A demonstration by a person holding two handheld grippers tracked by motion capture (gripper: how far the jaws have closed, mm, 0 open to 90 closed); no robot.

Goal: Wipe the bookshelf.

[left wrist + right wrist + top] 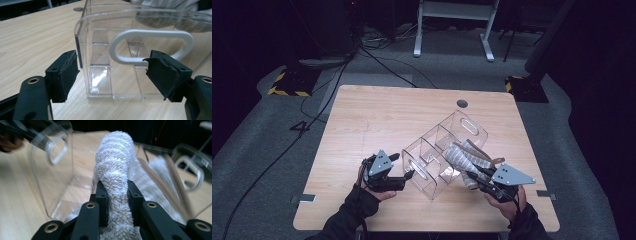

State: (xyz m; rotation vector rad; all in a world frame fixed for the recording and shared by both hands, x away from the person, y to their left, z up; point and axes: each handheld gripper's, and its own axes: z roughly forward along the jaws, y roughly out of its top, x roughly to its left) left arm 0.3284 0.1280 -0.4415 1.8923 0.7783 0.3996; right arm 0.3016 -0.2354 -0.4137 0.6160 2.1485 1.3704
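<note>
— High view first: how are the hands sitting around the clear plastic organizer [437, 150]?

— Both are coming in from the near table edge. The left gripper [404, 167] is lying low at the organizer's near-left end, pointing at it. The right gripper [472, 176] is angling in at the organizer's near-right side.

— Jaws?

— The left ones are standing apart, framing the organizer's end wall and its white oval handle [150, 46] without pressing on it. The right ones are clamping a towel [115, 177].

— Where is the towel sitting?

— Draping over the organizer's near-right rim, rising from the jaws.

— Its look?

— Fluffy, pale grey-white with ribbed stripes and brown bands.
</note>
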